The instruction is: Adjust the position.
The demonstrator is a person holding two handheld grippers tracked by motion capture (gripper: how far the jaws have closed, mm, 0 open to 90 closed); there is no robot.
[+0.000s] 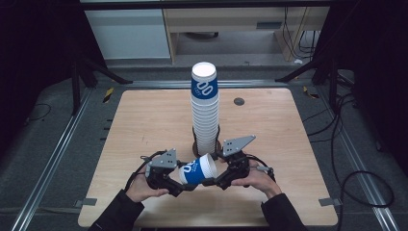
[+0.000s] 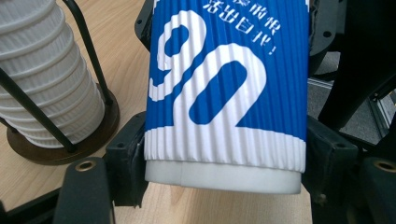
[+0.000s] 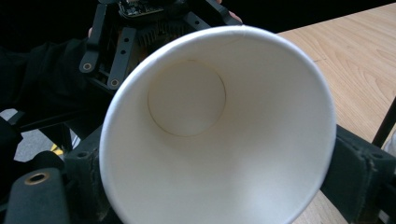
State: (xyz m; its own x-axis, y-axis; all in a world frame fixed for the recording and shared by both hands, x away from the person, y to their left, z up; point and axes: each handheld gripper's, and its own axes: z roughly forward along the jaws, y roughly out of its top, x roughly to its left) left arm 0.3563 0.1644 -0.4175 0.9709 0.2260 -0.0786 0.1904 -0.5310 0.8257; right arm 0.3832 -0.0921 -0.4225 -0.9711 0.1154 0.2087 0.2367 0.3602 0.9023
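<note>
A blue-and-white ribbed paper cup lies on its side above the table's near edge, held between both grippers. My left gripper grips its narrow base end; in the left gripper view the pads press the cup from both sides. My right gripper is at the open mouth. In the right gripper view the white inside of the cup faces the camera, and the pads touch the rim on both sides. The left gripper sits behind the cup's base.
A tall stack of the same cups stands in a black wire holder at the centre of the wooden table, just behind the grippers. The stack is close on the left in the left gripper view. Cables lie on the floor around the table.
</note>
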